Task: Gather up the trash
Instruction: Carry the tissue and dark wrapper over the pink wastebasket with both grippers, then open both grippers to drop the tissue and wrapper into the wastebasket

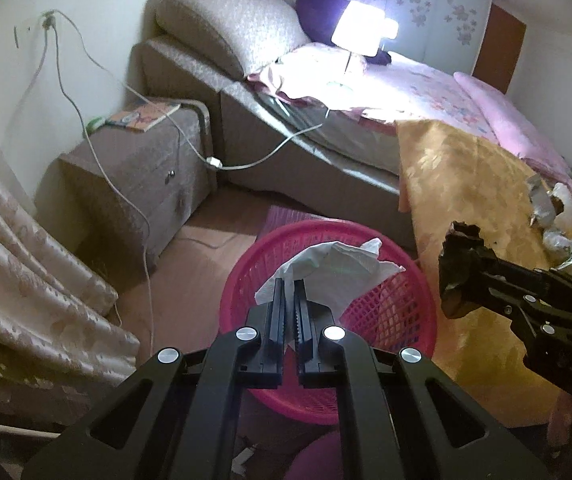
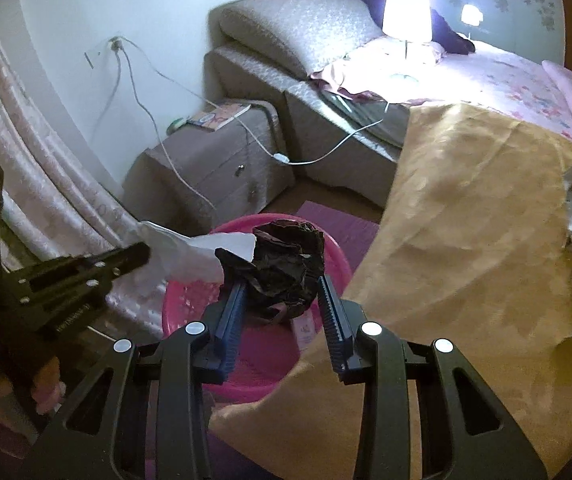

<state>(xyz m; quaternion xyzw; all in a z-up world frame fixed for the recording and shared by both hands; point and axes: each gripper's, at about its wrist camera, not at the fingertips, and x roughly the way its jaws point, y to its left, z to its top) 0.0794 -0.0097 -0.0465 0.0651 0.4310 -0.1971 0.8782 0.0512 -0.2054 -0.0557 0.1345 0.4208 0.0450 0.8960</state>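
Trash collection looks partway through, judging by how things lie. The left gripper (image 1: 289, 294) has its fingers pressed together on a corner of a white crumpled paper (image 1: 337, 264), which hangs over the mouth of the pink basket (image 1: 405, 300) on the floor beside the bed. The right gripper (image 2: 280, 280) pinches a dark crumpled wad (image 2: 286, 264) between its fingers, also above the basket (image 2: 337, 256). Neither piece is released yet, so both drops are still to come.

More remains: on the orange cloth (image 1: 465, 184) that covers the desk beside the bed lie several pieces of silvery and clear wrapper trash (image 1: 553, 220), well apart from the basket.

The left wrist view shows the open lattice of the basket, the white paper draped across its near rim, and the right gripper (image 1: 455, 276) coming in from the side with its dark load. The right wrist view shows what the other cannot: something pale and pinkish already lying inside the basket, though it is too blurred to name, and the left gripper (image 2: 142, 254) from the side with the white paper (image 2: 190, 256) trailing from its tip toward the basket rim.
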